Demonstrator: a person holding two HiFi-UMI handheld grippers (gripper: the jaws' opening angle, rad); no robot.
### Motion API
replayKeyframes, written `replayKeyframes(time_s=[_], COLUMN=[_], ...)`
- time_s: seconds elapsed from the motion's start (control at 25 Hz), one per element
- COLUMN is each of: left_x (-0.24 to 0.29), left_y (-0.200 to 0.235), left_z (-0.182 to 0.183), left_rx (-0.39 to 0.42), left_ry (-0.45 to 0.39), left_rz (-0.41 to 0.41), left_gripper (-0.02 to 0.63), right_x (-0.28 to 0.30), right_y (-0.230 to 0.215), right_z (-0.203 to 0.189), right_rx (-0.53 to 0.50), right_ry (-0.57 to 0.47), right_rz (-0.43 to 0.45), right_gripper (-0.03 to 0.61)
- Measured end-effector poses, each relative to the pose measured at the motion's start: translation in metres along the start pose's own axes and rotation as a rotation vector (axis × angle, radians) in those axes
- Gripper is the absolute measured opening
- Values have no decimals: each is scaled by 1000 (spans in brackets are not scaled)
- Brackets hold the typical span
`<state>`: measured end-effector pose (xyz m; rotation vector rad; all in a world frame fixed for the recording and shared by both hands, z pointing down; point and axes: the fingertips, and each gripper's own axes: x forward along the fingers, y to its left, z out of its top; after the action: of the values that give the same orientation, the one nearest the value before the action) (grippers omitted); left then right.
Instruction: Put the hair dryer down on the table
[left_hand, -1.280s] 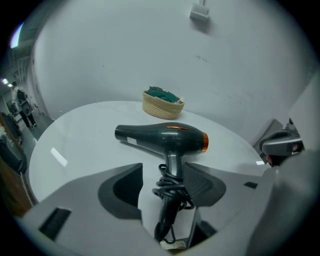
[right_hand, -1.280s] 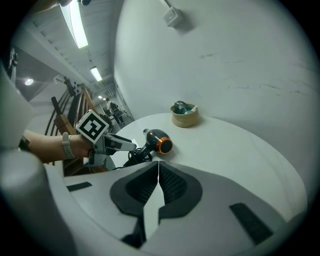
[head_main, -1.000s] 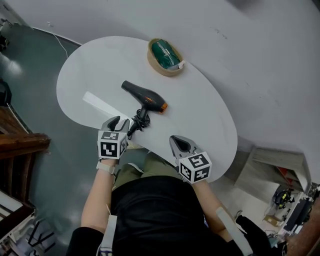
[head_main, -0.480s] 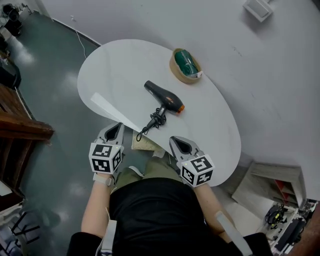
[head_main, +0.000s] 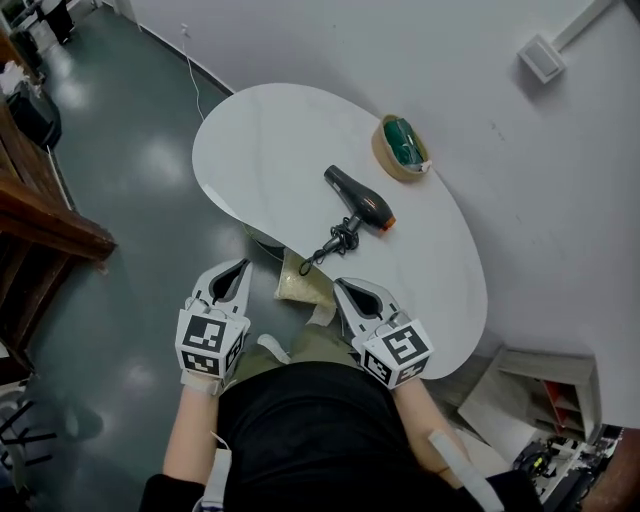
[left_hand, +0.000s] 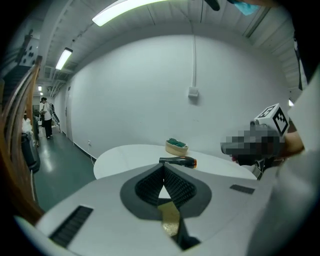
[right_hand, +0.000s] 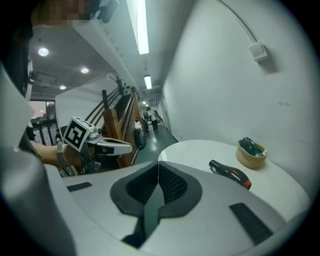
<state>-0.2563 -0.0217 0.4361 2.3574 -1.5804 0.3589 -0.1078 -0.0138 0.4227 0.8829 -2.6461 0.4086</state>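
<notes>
Hair dryer (head_main: 358, 198): black with an orange end, lying on its side near the middle of the white table (head_main: 270, 140); black cord (head_main: 335, 243) bunched toward the near edge. Round basket (head_main: 402, 147): on the table beyond the dryer, by the wall. Left gripper (head_main: 236, 272), right gripper (head_main: 348, 290): jaws together, nothing between them, both held off the table's near edge, well apart from the dryer

Setting: institutional corridor or lab hall. Evidence: bare white wall (head_main: 420, 50), glossy grey-green floor (head_main: 110, 190), ceiling strip light (right_hand: 141, 27), wooden staircase (right_hand: 120, 122) (people (left_hand: 46, 117) far down the passage).
</notes>
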Motion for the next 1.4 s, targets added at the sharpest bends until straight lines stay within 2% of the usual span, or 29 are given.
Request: replayKeyframes(time_s=[0.36, 0.56, 0.68, 1.08, 1.4], left_x=[-62, -85, -95, -99, -92], left_y=[12, 21, 25, 29, 23], left_z=[2, 1, 0, -5, -9], left_rx=[22, -29, -15, -42, -40], left_ry=[-104, -162, -182, -192, -178], left_rz=[3, 16, 38, 57, 46], left_gripper=[10, 10, 10, 10, 11], right_x=[15, 22, 28, 37, 34], right_y=[56, 77, 88, 101, 97], right_z=[14, 18, 17, 10, -1], right_rx=[-63, -97, -116, -162, -128], right_ry=[-37, -37, -32, 4, 4], right_rz=[61, 81, 102, 151, 164], right_gripper=[15, 15, 15, 15, 15])
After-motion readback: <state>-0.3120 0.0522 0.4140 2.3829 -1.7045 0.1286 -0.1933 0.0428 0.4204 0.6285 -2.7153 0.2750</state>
